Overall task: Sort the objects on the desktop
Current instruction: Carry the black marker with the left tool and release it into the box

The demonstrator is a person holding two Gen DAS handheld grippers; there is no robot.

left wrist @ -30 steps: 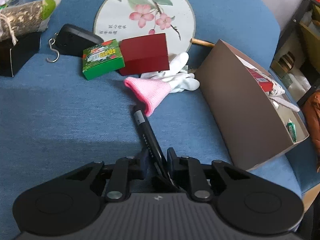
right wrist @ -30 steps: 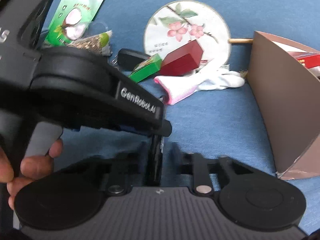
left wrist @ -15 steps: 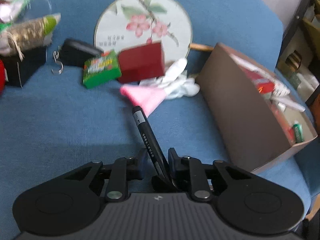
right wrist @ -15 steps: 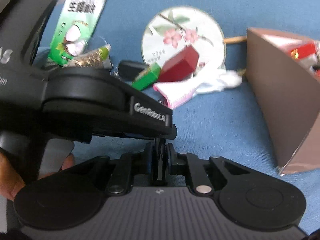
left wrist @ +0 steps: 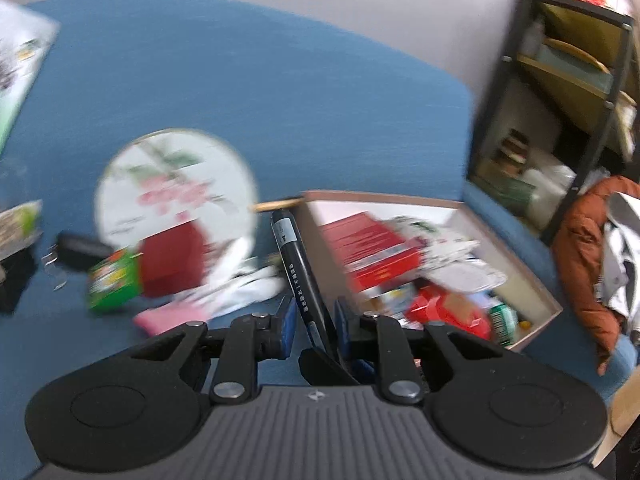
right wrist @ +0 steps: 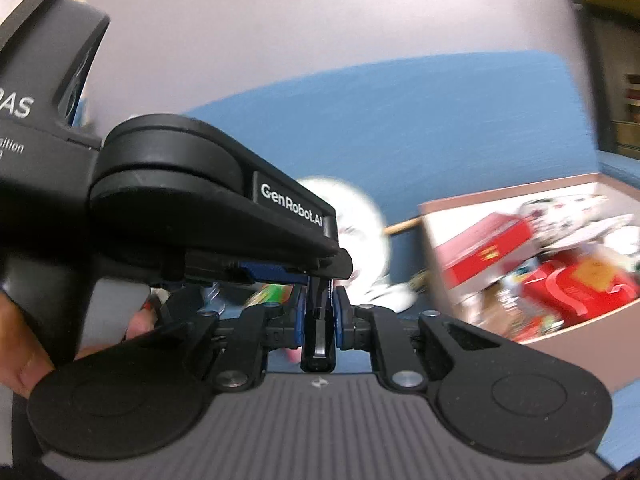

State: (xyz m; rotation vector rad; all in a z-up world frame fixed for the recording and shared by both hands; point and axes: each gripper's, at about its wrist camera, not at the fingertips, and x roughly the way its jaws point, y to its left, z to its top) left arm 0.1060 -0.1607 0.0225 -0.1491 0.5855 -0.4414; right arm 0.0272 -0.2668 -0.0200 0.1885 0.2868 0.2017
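Both grippers, left gripper (left wrist: pixel 311 316) and right gripper (right wrist: pixel 319 312), lifted; fingers grip pen (left wrist: pixel 298 268); box (left wrist: pixel 536 280) nearer.

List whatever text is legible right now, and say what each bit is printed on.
"GenRobot.AI": white lettering on the left gripper, seen by the right wrist camera.
"AS" and "ition": cut-off lettering on its upper housing.
Black pen: print along the barrel, too blurred to read.
Red packages in the cardboard box: print unreadable.

right tongs (right wrist: pixel 320 312) clamped on black pen (right wrist: pixel 319 332) | left tongs (right wrist: pixel 280 272) crossing above | brown box (right wrist: pixel 440 280) right
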